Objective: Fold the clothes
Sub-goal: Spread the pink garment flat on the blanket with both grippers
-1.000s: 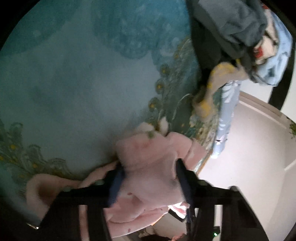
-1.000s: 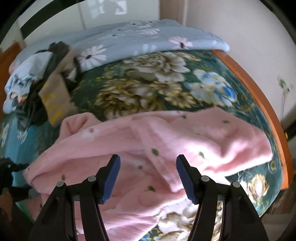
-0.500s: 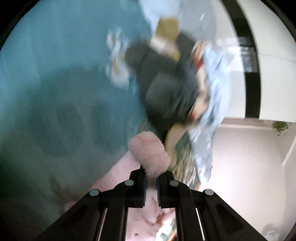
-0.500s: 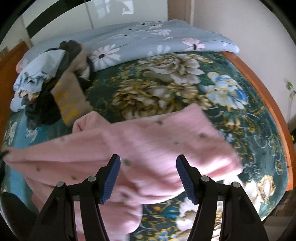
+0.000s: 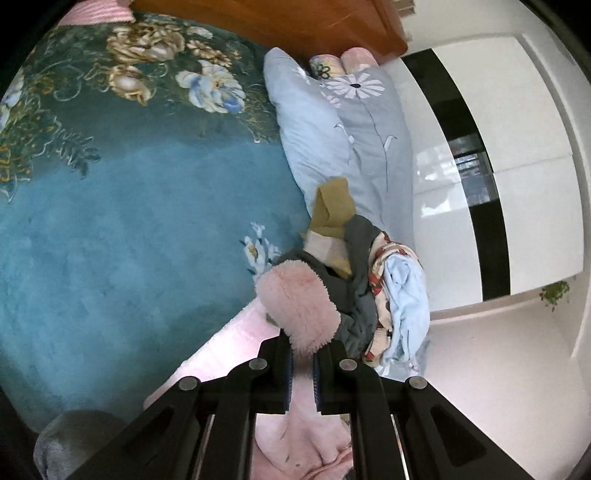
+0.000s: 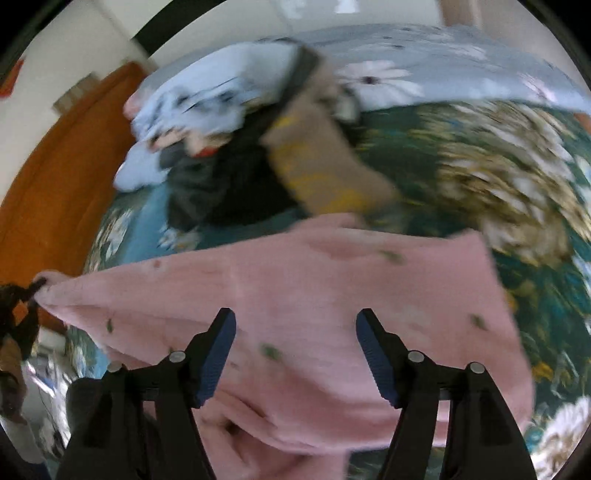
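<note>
The left tool (image 5: 300, 363) is closed on a fluffy edge of the pink garment (image 5: 297, 308), with a tuft of the fleece bulging out above the pinched fingers; the grip at an edge probably serves to lift and spread the fabric so that it can be laid flat for folding. The right tool (image 6: 295, 354) stands wide open and holds nothing, with its blue pads (image 6: 218, 356) poised above the stretched pink garment (image 6: 314, 295), apparently placed to take a second hold. The garment hangs partly raised over the bed (image 5: 110, 221), taut toward the left tool. The left wrist view shows the closed grip itself, the pale blue pillow (image 5: 332, 140), the wooden headboard (image 5: 295, 22) and the pile of unfolded clothes (image 5: 369, 288) just beyond the tool. The right wrist view, which is motion-blurred, shows instead the full spread of the garment and its far right edge lying on the floral blanket (image 6: 517, 177).
</note>
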A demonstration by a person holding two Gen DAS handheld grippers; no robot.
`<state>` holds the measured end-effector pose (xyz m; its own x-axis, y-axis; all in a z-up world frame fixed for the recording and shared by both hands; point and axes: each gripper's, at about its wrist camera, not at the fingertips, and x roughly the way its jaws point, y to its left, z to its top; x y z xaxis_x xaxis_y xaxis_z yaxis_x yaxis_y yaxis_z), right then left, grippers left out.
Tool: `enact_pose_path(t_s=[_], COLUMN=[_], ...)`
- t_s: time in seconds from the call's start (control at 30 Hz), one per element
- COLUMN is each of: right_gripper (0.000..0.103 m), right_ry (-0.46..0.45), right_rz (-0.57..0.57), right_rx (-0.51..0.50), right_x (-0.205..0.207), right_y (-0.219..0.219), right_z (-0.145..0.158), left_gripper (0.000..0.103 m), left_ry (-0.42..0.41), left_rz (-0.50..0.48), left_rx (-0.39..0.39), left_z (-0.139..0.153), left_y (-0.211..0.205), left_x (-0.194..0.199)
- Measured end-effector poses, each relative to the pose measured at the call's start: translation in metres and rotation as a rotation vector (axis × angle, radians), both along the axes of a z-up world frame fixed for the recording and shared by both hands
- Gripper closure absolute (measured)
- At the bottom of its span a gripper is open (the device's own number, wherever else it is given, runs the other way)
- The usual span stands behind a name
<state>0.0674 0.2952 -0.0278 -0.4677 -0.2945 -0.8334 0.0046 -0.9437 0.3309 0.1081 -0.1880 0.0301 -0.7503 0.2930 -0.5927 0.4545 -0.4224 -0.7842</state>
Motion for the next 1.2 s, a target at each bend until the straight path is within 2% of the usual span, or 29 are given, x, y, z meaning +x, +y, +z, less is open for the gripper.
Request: enact_pose_path(t_s=[0.13,0.17,0.2,0.23,0.27,0.3,0.43,0.53,0.63,0.7,0.83,0.93,1.03,1.2], right_gripper=[0.034,0.039,0.062,0.074,0.095,0.098,0.098,0.099,0.099,0.099,0.099,0.099,0.099,0.099], right_ry=[-0.018,-0.024,-0.03,-0.032,-0.034,-0.029,0.071,0.235,0.364,0.403,0.398,0.361,0.304,0.222], right_rz=[0.02,0.01,-0.017,-0.04,-0.065,-0.101,-0.209,-0.316,-0.432,-0.507,-0.552,-0.557,-0.569,-0.596], right_rx=[0.167,0.187,0.207,0.209,0.207,0.185,0.16,0.167,0.207,0.227,0.252,0.259,0.216,0.204], right_x=[-0.017,-0.018,-0.018,-0.016,-0.015,-0.01,0.011,0.039,0.064,0.075,0.064,0.03,-0.014,-0.085], right_y=[-0.036,-0.036,-0.03,-0.023,-0.014,0.0,0.055,0.104,0.148,0.174,0.197,0.207,0.216,0.223], right_z=[-0.014,-0.016,-0.016,-0.014,-0.011,-0.005,0.043,0.106,0.159,0.179,0.181,0.169,0.149,0.122], left_gripper=[0.094,0.094,0.094,0.094,0.094,0.094,0.094,0.094,0.094,0.094,0.094,0.094,0.094,0.094], left_ry=[0.005,0.006,0.007,0.011,0.014,0.018,0.033,0.058,0.069,0.056,0.007,-0.045,-0.096,-0.183], left_rz=[0.003,0.003,0.002,0.003,0.004,0.012,0.072,0.151,0.226,0.26,0.303,0.317,0.283,0.228], left_rx=[0.009,0.01,0.009,0.013,0.015,0.017,0.013,-0.006,-0.057,-0.089,-0.135,-0.155,-0.156,-0.159], left_z=[-0.001,-0.001,0.0,0.001,0.002,0.002,0.008,0.02,0.036,0.042,0.041,0.035,0.024,0.006], left_y=[0.0,0.0,-0.001,-0.004,-0.006,-0.008,-0.027,-0.056,-0.088,-0.107,-0.134,-0.15,-0.152,-0.155], left_x=[0.008,0.01,0.012,0.015,0.018,0.021,0.035,0.053,0.07,0.078,0.081,0.069,0.026,-0.045])
